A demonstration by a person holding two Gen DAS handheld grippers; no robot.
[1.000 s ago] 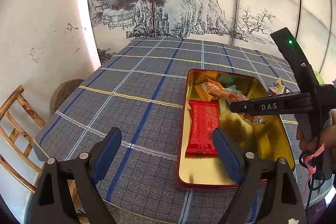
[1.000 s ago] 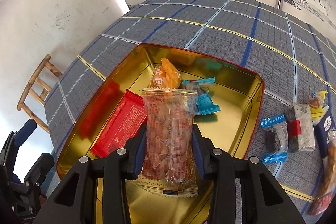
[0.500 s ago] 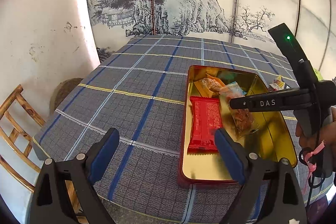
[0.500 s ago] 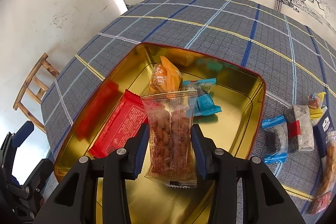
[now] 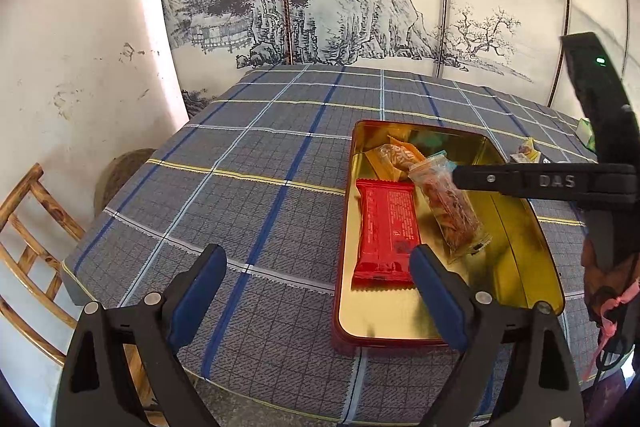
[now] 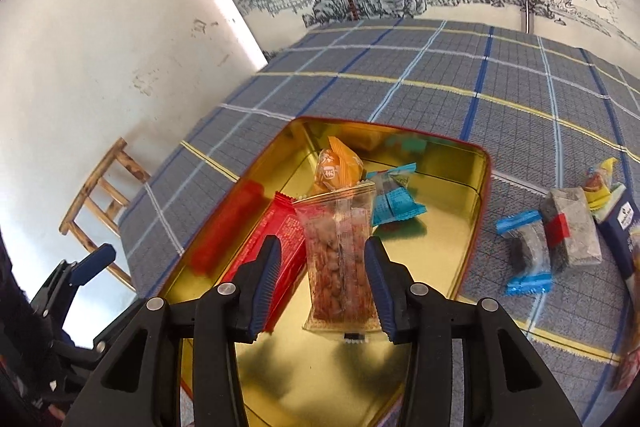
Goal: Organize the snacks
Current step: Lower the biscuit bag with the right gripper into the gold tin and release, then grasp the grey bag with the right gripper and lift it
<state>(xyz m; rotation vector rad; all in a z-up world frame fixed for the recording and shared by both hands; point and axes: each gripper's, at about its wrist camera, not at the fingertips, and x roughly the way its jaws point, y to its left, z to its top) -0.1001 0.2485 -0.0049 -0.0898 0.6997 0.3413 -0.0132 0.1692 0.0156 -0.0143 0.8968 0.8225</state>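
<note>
A gold tin tray with a red rim [image 6: 478,187] [image 5: 532,239] sits on the plaid tablecloth. In it lie a red wrapped bar [image 5: 384,231] [image 6: 280,239], an orange packet [image 6: 338,169], a blue candy [image 6: 394,201] and a clear peanut pack [image 6: 340,263] [image 5: 448,207]. My right gripper [image 6: 320,267] is open, its pads apart on either side of the peanut pack, which rests in the tray. My left gripper [image 5: 316,291] is open and empty above the tablecloth at the tray's near left corner.
Loose snacks lie on the cloth right of the tray: a blue-ended pack [image 6: 524,259], a grey pack with a red band [image 6: 568,231], a yellow candy [image 6: 600,183], a navy box [image 6: 620,227]. A wooden chair [image 5: 24,247] stands by the table's left edge.
My right gripper has opened and let go of the peanut pack, which dropped into the tray beside the red bar. The gripper has drawn back slightly. The left gripper has hardly moved.
</note>
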